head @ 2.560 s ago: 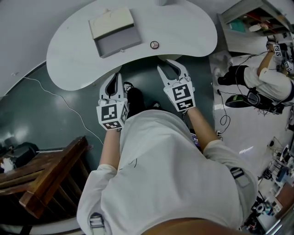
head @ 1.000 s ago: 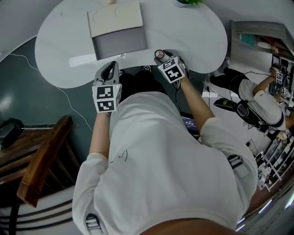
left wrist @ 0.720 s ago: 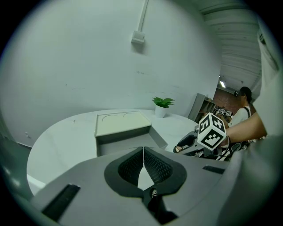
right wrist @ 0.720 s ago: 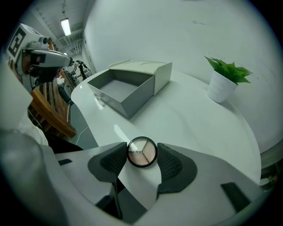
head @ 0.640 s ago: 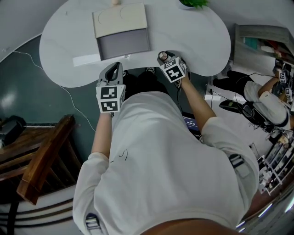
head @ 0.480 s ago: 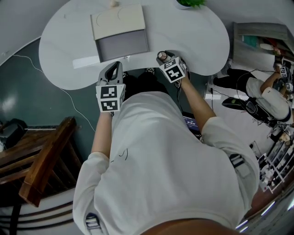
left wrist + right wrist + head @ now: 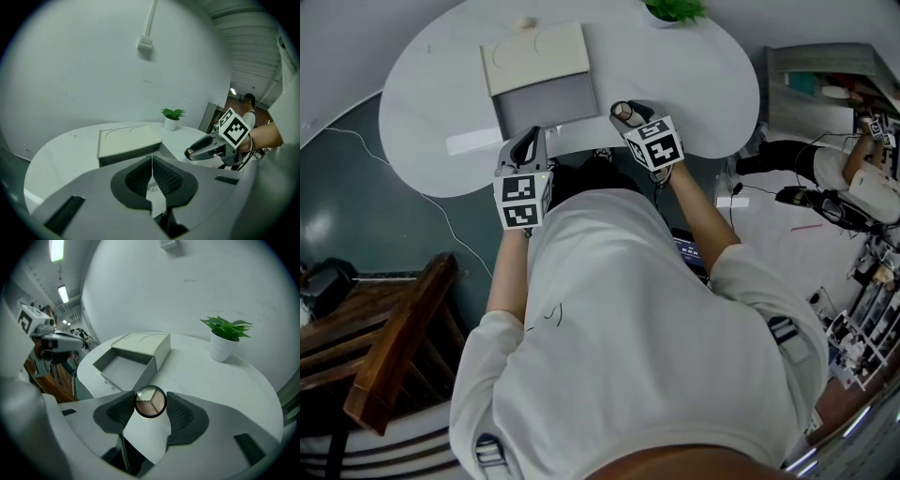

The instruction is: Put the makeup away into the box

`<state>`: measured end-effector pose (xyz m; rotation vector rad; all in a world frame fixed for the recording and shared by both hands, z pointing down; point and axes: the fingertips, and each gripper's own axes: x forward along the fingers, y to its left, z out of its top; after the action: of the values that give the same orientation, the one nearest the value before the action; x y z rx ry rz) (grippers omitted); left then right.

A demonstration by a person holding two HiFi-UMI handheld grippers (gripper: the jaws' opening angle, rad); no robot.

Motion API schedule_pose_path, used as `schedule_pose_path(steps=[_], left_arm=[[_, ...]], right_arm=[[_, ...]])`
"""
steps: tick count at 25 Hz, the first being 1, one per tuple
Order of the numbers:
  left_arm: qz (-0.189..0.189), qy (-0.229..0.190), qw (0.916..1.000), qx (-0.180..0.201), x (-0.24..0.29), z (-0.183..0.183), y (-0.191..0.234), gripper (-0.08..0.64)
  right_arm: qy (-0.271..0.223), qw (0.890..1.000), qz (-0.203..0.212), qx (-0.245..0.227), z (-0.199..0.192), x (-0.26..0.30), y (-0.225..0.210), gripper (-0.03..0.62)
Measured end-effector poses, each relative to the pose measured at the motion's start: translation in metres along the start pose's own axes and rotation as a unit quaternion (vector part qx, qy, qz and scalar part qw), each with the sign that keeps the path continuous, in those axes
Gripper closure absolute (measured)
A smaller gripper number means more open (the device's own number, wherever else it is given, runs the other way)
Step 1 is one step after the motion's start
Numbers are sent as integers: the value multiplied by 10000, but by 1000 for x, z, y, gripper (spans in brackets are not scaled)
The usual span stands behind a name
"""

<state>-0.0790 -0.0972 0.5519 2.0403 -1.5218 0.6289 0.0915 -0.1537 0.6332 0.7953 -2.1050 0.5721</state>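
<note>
The right tongs (image 7: 150, 398) pinch a small round makeup compact (image 7: 151, 403) between their ribbed pads; the jaws have just been closing, and both pads now press on its black rim. The compact's clear top shows three wedges of brownish and pale powder. In the head view the same tongs (image 7: 630, 112) hold the compact (image 7: 622, 112) at the near edge of the white bench (image 7: 694, 66), right of the box. The left tongs (image 7: 151, 161) are pressed together with nothing between them, their pads meeting in a thin line; from above they (image 7: 528, 146) sit at the near rim of the bench, just near of the box and well left of the right tongs. The box (image 7: 542, 97) lies open on the bench, its grey tray bare, and its cream lid (image 7: 534, 56), marked with two round recesses, rests at the tray's far side. A pale flat strip (image 7: 473, 142) lies on the bench beside the box's near left corner. At the far right of the bench stands a small green plant (image 7: 227, 336) in a white pot.
</note>
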Motion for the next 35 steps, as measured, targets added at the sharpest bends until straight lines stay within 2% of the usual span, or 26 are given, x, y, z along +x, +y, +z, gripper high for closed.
schedule_pose_path(steps=[5, 9, 13, 24, 35], left_arm=[[82, -84, 9999, -109, 2, 2, 5, 537], [201, -156, 9994, -227, -2, 0, 14, 537], [401, -206, 9980, -435, -12, -8, 27, 537], [971, -264, 9898, -1004, -48, -39, 67, 537], [1476, -379, 9776, -1454, -81, -64, 94, 537]], right_arm=[[-245, 9996, 118, 34, 26, -8, 2, 380], [-509, 9969, 421, 432, 48, -12, 9, 380], [-579, 9951, 649, 471, 64, -10, 21, 380], [-426, 9915, 1220, 161, 91, 13, 75, 380], [-189, 9861, 1595, -420, 108, 38, 121, 380]])
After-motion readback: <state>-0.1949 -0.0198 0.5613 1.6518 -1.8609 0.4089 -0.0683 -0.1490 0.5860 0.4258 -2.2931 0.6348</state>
